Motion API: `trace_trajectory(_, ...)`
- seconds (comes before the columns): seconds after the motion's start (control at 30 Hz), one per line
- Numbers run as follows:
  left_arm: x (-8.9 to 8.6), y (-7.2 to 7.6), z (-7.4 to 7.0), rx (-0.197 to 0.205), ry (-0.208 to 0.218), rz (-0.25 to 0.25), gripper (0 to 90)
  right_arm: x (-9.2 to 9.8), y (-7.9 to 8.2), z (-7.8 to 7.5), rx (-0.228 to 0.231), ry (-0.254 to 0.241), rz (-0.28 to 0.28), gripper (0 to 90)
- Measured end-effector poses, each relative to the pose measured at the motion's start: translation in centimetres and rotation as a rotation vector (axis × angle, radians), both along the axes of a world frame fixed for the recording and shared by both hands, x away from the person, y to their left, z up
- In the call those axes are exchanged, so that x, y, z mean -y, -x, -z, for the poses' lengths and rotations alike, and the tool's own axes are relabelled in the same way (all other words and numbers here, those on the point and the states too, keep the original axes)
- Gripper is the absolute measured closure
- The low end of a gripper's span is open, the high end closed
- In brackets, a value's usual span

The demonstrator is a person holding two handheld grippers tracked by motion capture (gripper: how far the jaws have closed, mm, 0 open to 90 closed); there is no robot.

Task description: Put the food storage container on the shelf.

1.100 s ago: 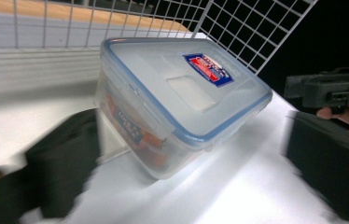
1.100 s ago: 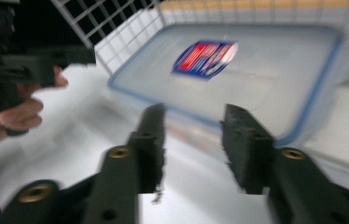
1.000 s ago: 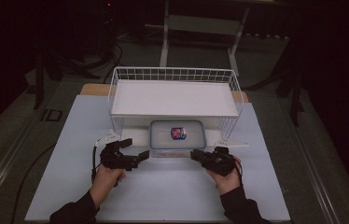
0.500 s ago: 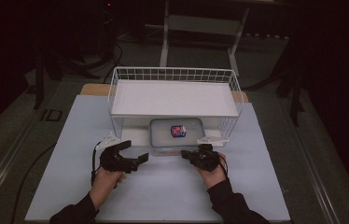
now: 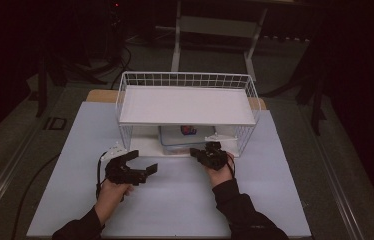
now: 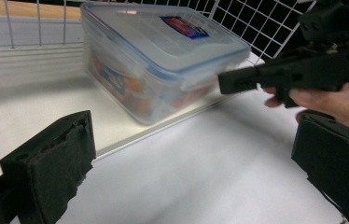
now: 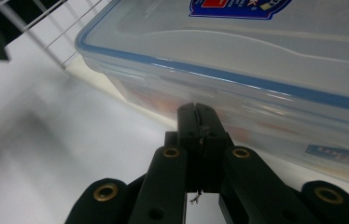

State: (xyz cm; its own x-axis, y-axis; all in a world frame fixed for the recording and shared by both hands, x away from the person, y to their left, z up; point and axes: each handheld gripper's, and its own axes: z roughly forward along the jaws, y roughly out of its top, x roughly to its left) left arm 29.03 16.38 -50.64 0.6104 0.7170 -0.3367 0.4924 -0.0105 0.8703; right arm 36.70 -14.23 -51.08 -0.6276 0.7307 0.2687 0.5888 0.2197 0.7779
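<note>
Clear lidded container (image 6: pixel 163 60), blue seal, flat under wire rack's shelf (image 5: pixel 187 105)

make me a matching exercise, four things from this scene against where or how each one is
Things:
1. left claw
2. right claw
3. clear lidded box
4. wire rack

States:
A. white, standing on the table
B. jaws wide apart, nothing between them
C. under the rack's shelf, blue seal round its lid
D. jaws pressed together, tips at the box's side

Pairs: 1-B, 2-D, 3-C, 4-A
</note>
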Motion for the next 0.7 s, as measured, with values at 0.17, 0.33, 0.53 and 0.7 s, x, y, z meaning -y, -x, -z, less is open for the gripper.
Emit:
trace_trajectory(0.17,0.0,0.1,0.0,0.004,-0.011,0.003,0.0,-0.5,-1.4,0.2,0.013,-0.008,0.029,89.9)
trace_trajectory(0.33,0.0,0.1,0.0,0.007,-0.012,0.000,0.0,-0.9,-1.7,0.4,0.021,0.000,0.024,89.9)
trace_trajectory(0.53,0.1,0.1,0.0,0.010,-0.020,0.006,0.0,-1.2,-1.3,0.2,0.037,-0.010,0.000,88.3)
trace_trajectory(0.7,0.3,0.3,-0.2,0.024,-0.019,0.018,0.0,-1.1,0.0,-0.2,0.048,-0.020,-0.027,72.5)
